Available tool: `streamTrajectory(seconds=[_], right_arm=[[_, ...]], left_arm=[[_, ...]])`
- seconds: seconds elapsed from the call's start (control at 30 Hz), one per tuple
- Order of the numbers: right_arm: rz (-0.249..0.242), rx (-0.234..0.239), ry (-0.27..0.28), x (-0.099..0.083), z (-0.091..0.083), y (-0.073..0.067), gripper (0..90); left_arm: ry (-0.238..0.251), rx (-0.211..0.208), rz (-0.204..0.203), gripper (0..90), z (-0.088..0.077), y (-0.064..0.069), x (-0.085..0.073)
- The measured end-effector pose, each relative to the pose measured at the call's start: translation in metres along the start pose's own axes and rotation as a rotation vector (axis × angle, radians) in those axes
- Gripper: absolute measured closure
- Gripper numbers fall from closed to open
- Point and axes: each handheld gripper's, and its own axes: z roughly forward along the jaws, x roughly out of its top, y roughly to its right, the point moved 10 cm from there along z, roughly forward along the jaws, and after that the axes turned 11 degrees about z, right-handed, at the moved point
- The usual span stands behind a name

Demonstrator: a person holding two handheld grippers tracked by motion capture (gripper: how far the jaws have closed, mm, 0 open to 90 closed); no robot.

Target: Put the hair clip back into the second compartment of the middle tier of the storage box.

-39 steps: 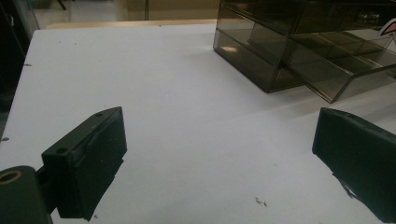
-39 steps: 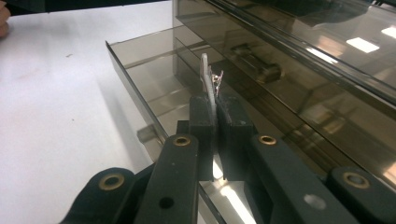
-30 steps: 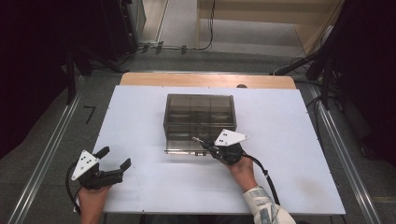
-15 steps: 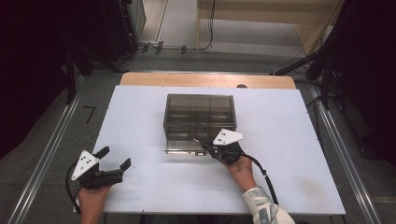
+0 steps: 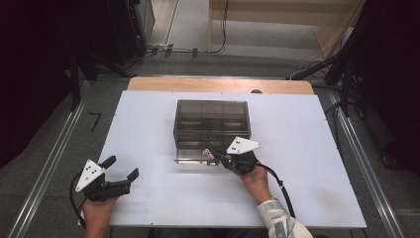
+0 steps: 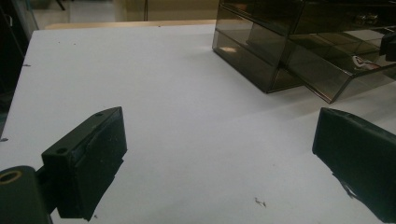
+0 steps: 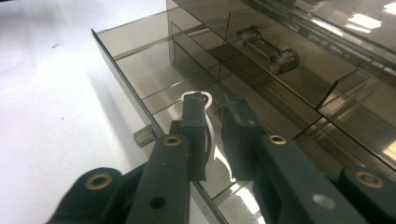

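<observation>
White, half-hidden item [image 7: 208, 140] clamped in right claw [image 7: 215, 122] over smoky drawer [image 7: 140, 70]; left claw [image 6: 219, 163] apart.

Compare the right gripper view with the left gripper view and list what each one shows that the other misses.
The right gripper view alone gives the right gripper nearly shut on a thin white object over the pulled-out bottom drawer, plus a metallic cylindrical part in an upper drawer. The left gripper view alone gives the left gripper, open above bare white table. Both show the smoky drawer cabinet.
</observation>
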Motion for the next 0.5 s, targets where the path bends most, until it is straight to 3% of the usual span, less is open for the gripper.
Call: streamTrajectory(seconds=[0.5], right_arm=[[0.011, 0.030, 0.047, 0.000, -0.017, 0.004, 62.2]], left_arm=[[0.002, -0.001, 0.000, 3.2, 0.000, 0.000, 0.000]])
